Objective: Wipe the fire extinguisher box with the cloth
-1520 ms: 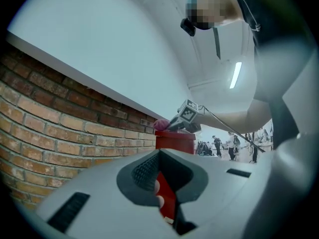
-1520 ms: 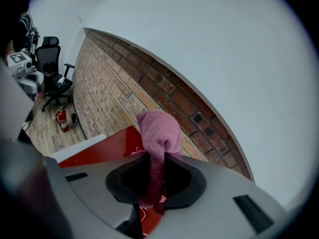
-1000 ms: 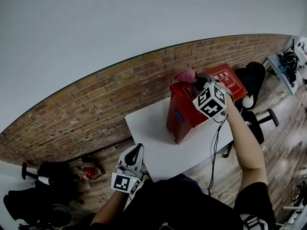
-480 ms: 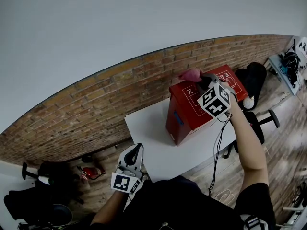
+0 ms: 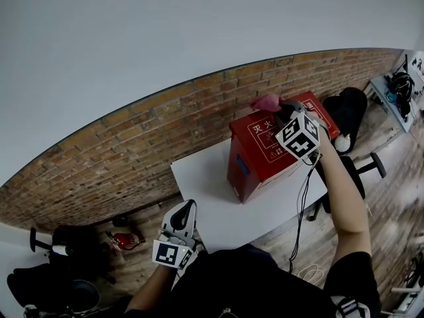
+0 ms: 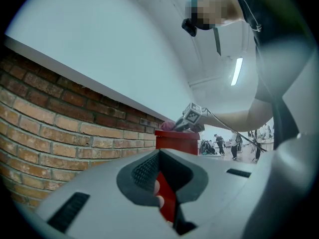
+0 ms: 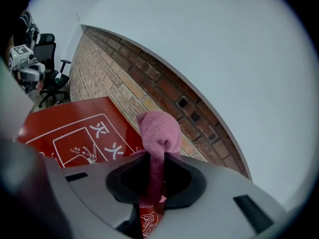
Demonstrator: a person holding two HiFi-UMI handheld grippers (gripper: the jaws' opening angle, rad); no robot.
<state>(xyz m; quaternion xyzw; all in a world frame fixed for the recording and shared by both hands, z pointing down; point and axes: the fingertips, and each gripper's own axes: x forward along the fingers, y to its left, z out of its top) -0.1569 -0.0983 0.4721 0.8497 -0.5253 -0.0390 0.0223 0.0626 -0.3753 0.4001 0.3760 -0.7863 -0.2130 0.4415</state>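
- On the white surface [image 5: 218, 201], beside the brick wall [image 5: 132, 144]: red fire extinguisher box [image 5: 265, 152], printed face upward.
- Pink cloth [image 7: 158, 133]: at the box's top, by its wall-side edge, pinched in the right tongs [image 5: 283, 111].
- Left tongs [image 5: 185, 212]: pressed together, holding nothing, low by the surface's near edge, well apart from the box.

Fuzzy cloth [image 7: 158, 133], smooth box [image 5: 268, 148], rough brick wall [image 5: 132, 144]

Two grippers: left gripper [image 5: 186, 209], right gripper [image 5: 283, 111]. One cloth [image 5: 265, 103] in the right gripper's jaws, one box [image 5: 265, 152] below it, one table [image 5: 218, 204].
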